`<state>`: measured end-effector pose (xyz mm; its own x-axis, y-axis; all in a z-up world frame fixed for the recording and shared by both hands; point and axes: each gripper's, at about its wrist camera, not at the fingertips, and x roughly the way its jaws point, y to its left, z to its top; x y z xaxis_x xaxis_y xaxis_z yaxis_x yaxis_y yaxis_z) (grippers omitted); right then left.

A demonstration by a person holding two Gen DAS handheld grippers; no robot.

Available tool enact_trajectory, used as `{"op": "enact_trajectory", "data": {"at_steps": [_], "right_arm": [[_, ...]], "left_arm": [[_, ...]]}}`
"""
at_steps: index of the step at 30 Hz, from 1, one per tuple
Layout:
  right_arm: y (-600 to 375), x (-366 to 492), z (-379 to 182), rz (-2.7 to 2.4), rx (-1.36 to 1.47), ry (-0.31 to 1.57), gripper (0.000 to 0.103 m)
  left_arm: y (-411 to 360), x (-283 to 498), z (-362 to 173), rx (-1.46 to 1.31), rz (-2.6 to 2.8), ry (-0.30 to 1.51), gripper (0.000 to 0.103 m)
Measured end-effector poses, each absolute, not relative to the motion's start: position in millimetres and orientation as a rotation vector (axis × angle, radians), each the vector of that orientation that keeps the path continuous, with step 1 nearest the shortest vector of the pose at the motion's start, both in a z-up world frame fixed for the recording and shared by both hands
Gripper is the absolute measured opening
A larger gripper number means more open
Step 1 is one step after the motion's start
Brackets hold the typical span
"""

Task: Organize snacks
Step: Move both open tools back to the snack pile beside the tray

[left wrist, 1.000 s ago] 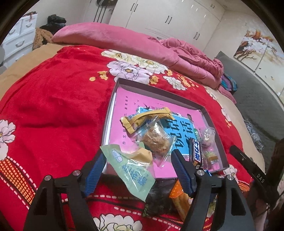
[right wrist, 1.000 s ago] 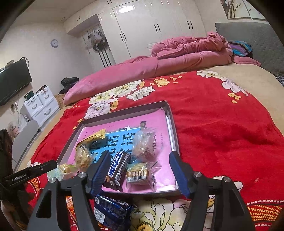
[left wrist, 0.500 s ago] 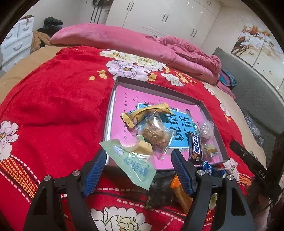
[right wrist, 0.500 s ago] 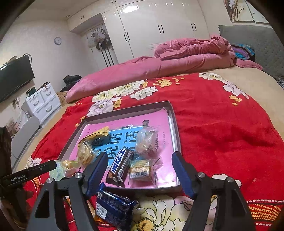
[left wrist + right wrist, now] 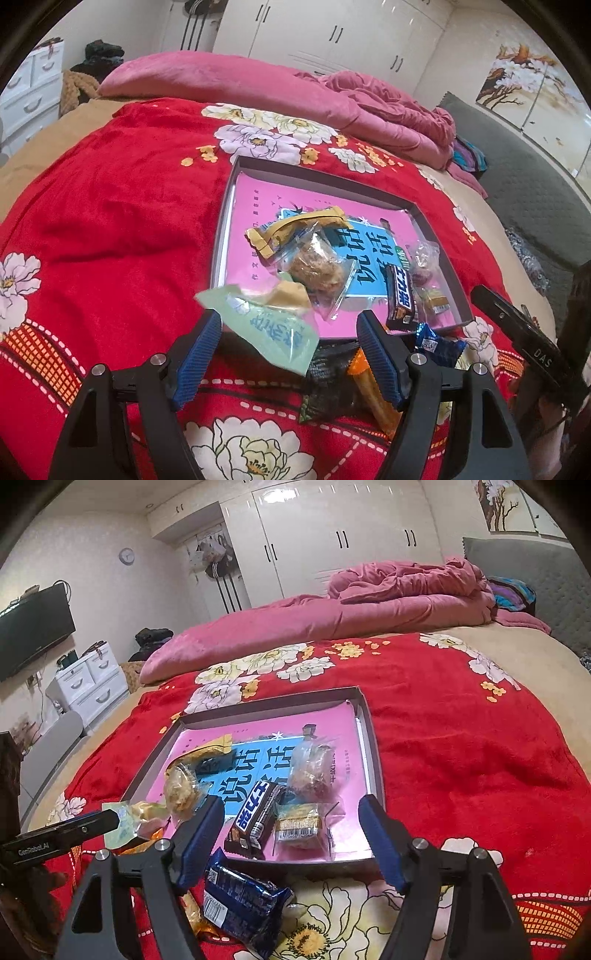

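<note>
A shallow grey tray (image 5: 325, 176) (image 5: 373, 746) with a pink and blue sheet lies on the red bed cover. In it are a yellow packet (image 5: 295, 229), a clear bag of crumbly snack (image 5: 317, 266), a dark chocolate bar (image 5: 400, 299) (image 5: 255, 812), and small clear bags (image 5: 314, 771). A pale green packet (image 5: 266, 328) lies over the tray's near edge between my left gripper's fingers. My left gripper (image 5: 291, 358) is open and empty. A blue packet (image 5: 243, 901) lies on the cover before the tray. My right gripper (image 5: 291, 842) is open above it.
A black packet (image 5: 328, 384) and an orange packet (image 5: 373, 391) lie on the cover near the tray. A pink quilt (image 5: 258, 88) lies across the bed's far side. White drawers (image 5: 88, 686) and a TV (image 5: 33, 627) stand at the left.
Both grippers have drawn back a little toward me. The tray and snacks sit farther ahead in both views. Nothing was taken hold of.
</note>
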<state>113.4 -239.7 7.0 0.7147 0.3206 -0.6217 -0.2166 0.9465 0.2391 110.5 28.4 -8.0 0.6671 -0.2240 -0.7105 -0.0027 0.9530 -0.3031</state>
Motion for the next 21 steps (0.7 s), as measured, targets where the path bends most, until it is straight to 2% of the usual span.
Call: {"op": "enact_trajectory", "data": {"at_steps": [21], "right_arm": [[-238.6, 95.5, 10.8, 0.312, 0.127, 0.718, 0.076]], "left_arm": [[17.3, 93.9, -3.6, -0.226, -0.116, 0.832, 0.077]]}}
